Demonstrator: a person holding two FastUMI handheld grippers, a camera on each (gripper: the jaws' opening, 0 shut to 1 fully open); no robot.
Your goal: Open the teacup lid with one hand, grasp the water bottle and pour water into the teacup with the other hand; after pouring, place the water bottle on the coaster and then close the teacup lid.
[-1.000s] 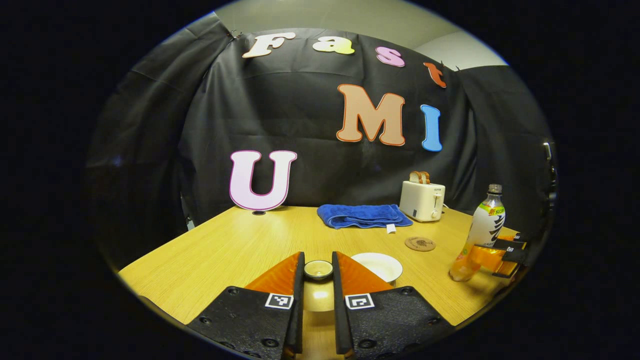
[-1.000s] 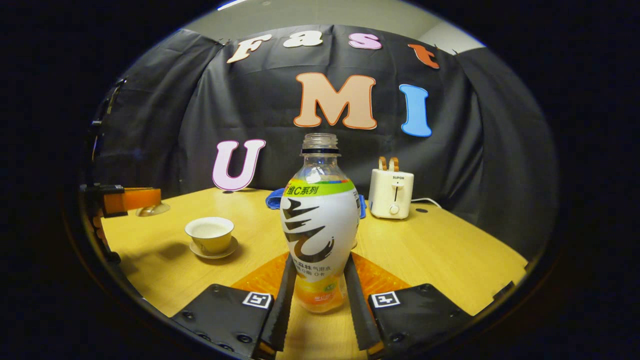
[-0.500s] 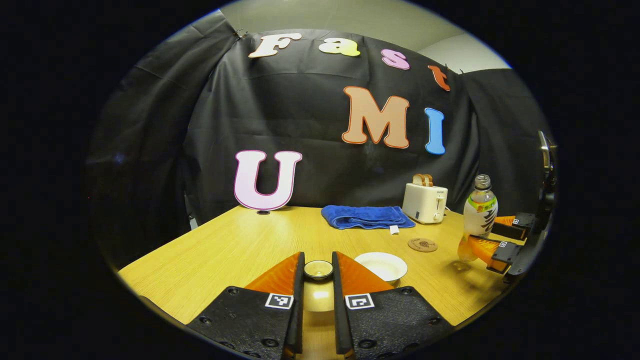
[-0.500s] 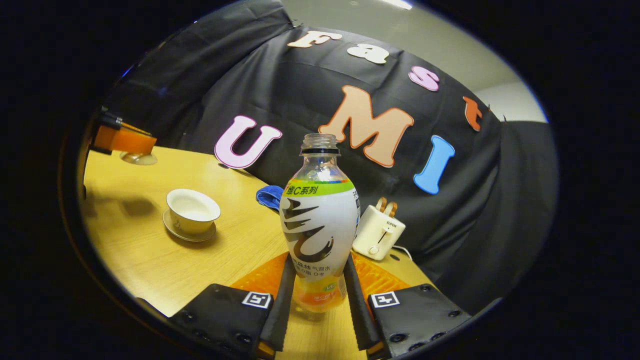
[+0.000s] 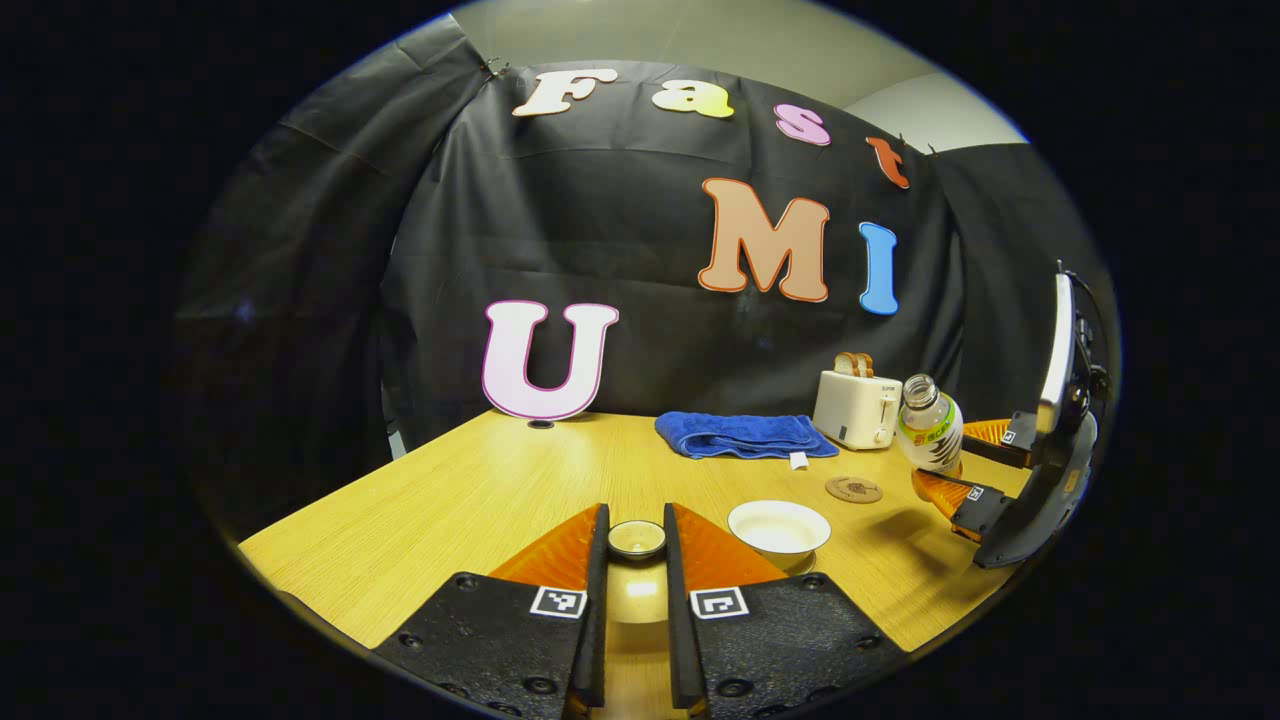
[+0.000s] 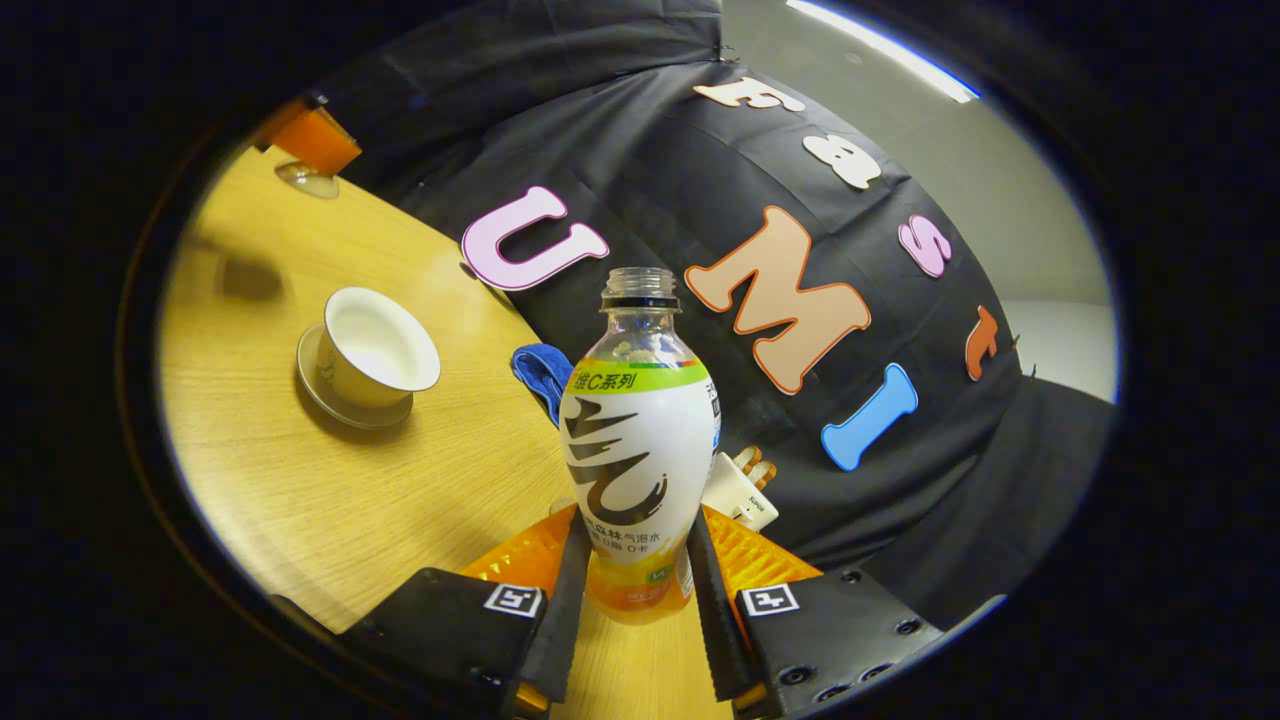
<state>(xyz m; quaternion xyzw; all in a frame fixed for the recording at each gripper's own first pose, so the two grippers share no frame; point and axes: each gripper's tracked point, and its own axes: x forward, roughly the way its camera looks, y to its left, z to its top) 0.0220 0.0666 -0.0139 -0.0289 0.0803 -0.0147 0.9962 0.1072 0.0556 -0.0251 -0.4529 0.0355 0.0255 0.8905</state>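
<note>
In the left gripper view, the left gripper (image 5: 636, 570) is held level and low over the table (image 5: 480, 500), its two fingers closed on the knob of the lid (image 5: 637, 540), which is lifted clear of the cup (image 5: 779, 527). The cup stands open just to the right of the fingers. Beyond it lie one coaster (image 5: 854, 490), one folded blue towel (image 5: 745, 436) and one toaster (image 5: 857, 412) with bread in its slots. At the far right, the right gripper (image 5: 950, 462) is rolled over to its left and raised off the table, carrying the one bottle (image 5: 930, 432) — uncapped, its mouth leaning toward the cup but well short of it. In the right gripper view, the whole scene is tilted with that roll: both fingers press on the lower body of the bottle (image 6: 640, 440), one on each side. The cup (image 6: 372, 350) sits on its saucer (image 6: 345, 395) to the left, open, well apart from the bottle's mouth. At the upper left edge the left gripper (image 6: 305, 140) holds the lid (image 6: 308, 180) above the table (image 6: 400, 490).
</note>
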